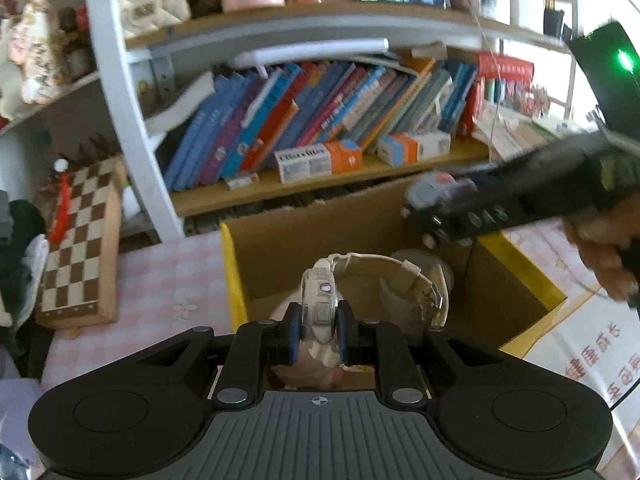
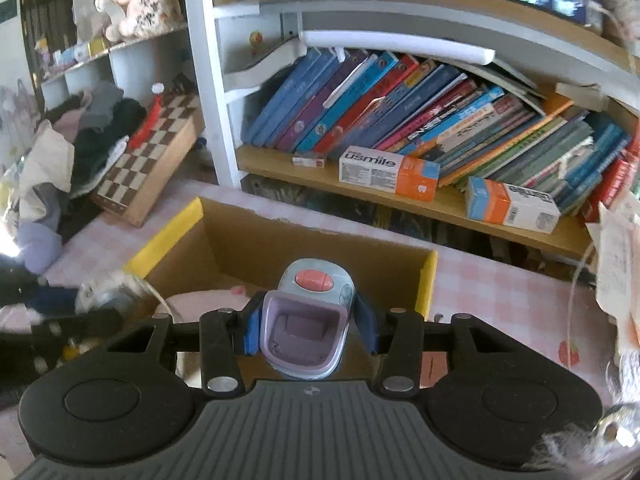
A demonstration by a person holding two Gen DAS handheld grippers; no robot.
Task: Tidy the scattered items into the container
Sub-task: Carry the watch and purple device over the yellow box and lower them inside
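My left gripper (image 1: 318, 330) is shut on the case of a white wristwatch (image 1: 322, 304), whose strap loops out to the right over the open cardboard box (image 1: 280, 256) with yellow-taped rims. My right gripper (image 2: 306, 328) is shut on a small grey-lilac gadget (image 2: 308, 320) with a pink oval button, held above the same cardboard box (image 2: 248, 248). In the left wrist view the right gripper (image 1: 424, 216) reaches in from the right over the box with that gadget (image 1: 432, 188) in it, a hand behind it. A pink item (image 2: 208, 300) lies inside the box.
The box stands on a pink checked tablecloth (image 1: 160, 280). A chessboard case (image 1: 80, 240) leans at the left beside piled clothes (image 2: 80, 148). Behind the box a bookshelf (image 2: 400, 196) carries leaning books and toothpaste cartons. Papers (image 2: 616, 248) hang at the right.
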